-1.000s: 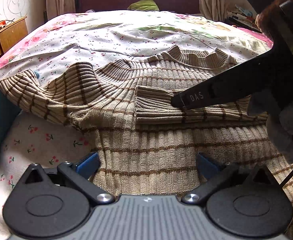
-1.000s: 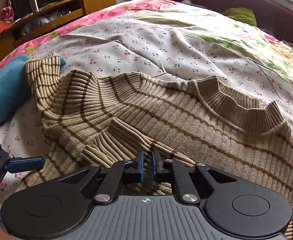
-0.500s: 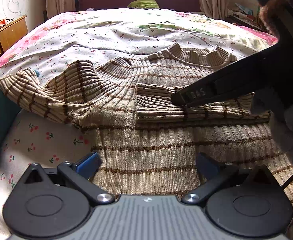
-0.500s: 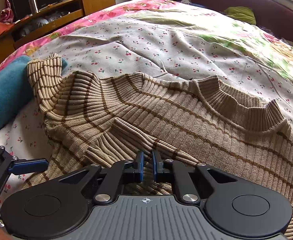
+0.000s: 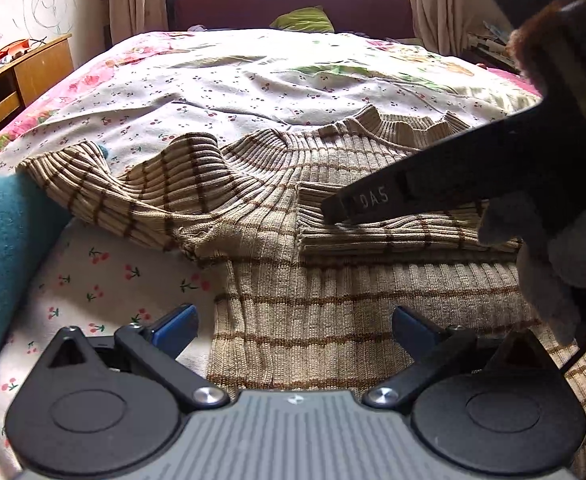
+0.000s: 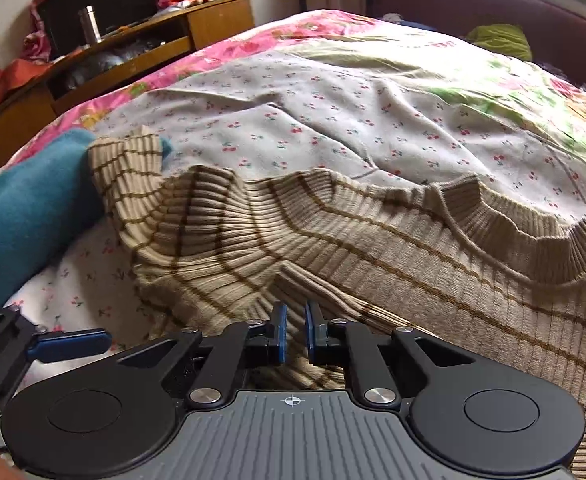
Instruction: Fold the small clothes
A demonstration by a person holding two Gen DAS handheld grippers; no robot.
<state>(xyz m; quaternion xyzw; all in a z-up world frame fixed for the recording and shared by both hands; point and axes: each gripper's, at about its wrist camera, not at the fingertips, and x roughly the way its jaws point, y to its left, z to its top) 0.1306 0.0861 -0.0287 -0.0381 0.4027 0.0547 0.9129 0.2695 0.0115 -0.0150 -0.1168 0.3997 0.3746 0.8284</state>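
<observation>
A beige ribbed sweater with brown stripes [image 5: 333, 280] lies flat on the bed, collar at the far side. One sleeve is folded across the chest [image 5: 393, 232]; the other sleeve [image 5: 105, 188] spreads out to the left. My left gripper [image 5: 293, 328] is open and empty, low over the sweater's lower left edge. My right gripper [image 6: 293, 332] has its pads nearly together just above the folded sleeve [image 6: 313, 280], with a narrow gap and no cloth visibly between them. It also shows in the left wrist view [image 5: 373, 200], lying over the folded sleeve.
A teal garment [image 5: 1, 248] lies left of the sweater, under the spread sleeve's cuff [image 6: 125, 160]. The bed has a cherry-print sheet [image 5: 233, 92]. A wooden cabinet [image 6: 133, 52] stands left of the bed, a dark red headboard [image 5: 293, 4] at the far end.
My right gripper has lifted slightly off the folded sleeve and drawn back a little. The left gripper and the sweater have barely moved.
</observation>
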